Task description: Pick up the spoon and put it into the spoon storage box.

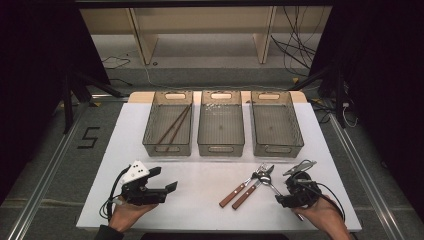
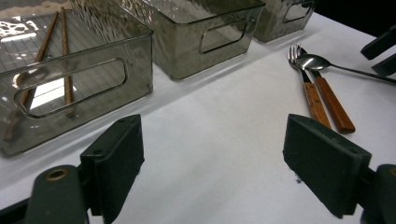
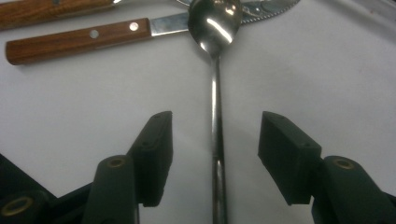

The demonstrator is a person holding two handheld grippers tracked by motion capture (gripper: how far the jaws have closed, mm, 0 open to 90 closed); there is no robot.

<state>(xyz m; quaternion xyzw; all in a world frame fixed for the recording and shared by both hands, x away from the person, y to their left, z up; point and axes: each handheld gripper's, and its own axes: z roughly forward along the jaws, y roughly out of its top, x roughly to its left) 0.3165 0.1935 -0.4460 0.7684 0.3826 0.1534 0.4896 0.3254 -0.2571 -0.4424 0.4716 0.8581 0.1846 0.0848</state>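
White table (image 3: 336, 70) bears the spoon (image 3: 215, 116), handle lengthwise between the right gripper's (image 3: 215, 154) spread jaws, bowl pointing away

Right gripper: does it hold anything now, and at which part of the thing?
Nothing is held. The right gripper is open, with the spoon handle lying on the table between its jaws; the pads stand clear of it.
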